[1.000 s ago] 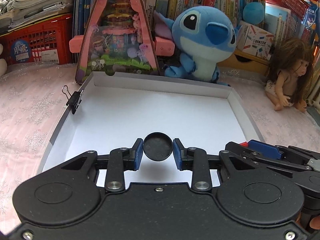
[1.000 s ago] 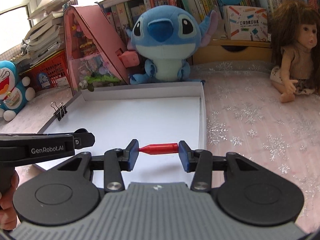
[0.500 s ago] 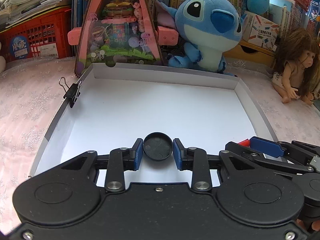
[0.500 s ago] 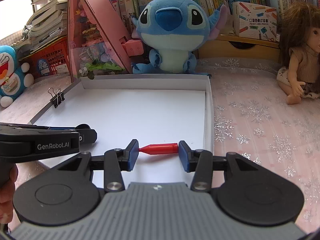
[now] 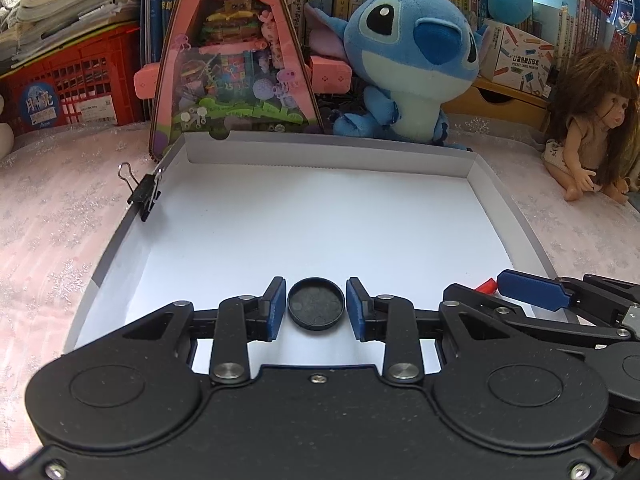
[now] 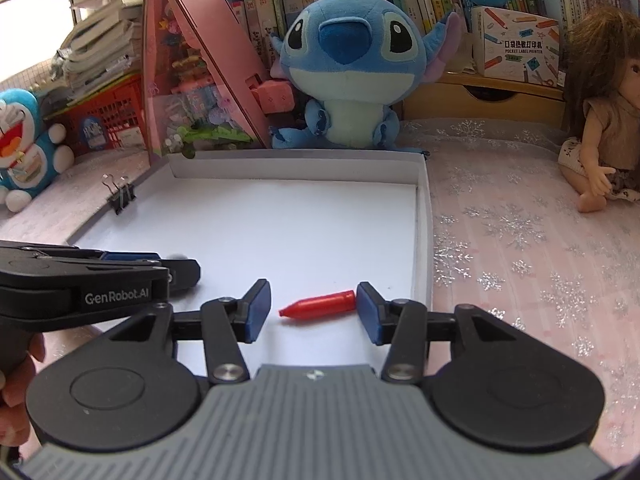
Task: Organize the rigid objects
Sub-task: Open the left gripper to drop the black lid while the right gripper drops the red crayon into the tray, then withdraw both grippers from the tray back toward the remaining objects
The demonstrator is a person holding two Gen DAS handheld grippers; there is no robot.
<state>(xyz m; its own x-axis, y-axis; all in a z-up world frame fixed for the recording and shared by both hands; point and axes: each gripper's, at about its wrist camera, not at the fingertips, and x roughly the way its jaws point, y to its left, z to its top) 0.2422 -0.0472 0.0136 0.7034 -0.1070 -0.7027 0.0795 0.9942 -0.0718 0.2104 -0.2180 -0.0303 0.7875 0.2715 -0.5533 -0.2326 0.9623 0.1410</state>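
- White tray (image 5: pixel 248 240) sits before a Stitch plush (image 5: pixel 408 60).
- Left tongs (image 5: pixel 316 308) spread, flanking a black cap (image 5: pixel 316 303).
- Right tongs (image 6: pixel 314 310) spread around a red cap (image 6: pixel 318 305).

The right tool (image 5: pixel 532 294) hides most of the red cap (image 5: pixel 488 285).

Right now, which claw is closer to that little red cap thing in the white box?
The right claw. Its open fingers sit on either side of the red pen cap, apart from it. The left claw sits further left in the white box, straddling a black round lid.
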